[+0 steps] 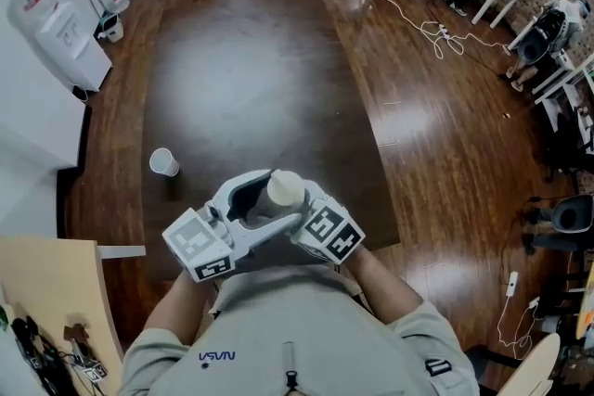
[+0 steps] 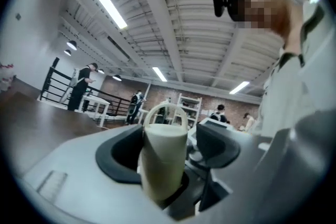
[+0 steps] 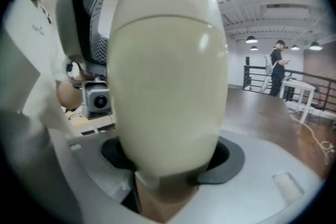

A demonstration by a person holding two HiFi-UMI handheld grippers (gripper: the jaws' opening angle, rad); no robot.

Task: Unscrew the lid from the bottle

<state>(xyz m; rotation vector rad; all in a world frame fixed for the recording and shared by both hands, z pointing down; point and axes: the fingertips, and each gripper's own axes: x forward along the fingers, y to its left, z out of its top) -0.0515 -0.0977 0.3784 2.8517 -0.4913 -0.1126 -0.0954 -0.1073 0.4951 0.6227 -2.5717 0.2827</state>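
**Cream bottle held upright before the chest**

The bottle point(image 1: 285, 189) is smooth and cream, with a thin loop point(image 2: 165, 105) arching over its top. It stands roughly upright in mid-air, top toward the ceiling. The right claw point(image 3: 168, 157) is clamped on its body. The left claw point(image 2: 168, 149) stands apart around it, one pad clear. A paper cup point(image 1: 163, 162) sits well off on the wood floor point(image 1: 251, 60).

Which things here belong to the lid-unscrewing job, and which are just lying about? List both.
Job in hand:
cream bottle, between both grippers
left gripper, jaws open around it
right gripper, clamped on it

Lying about:
white cup
water dispenser
cables
wooden table
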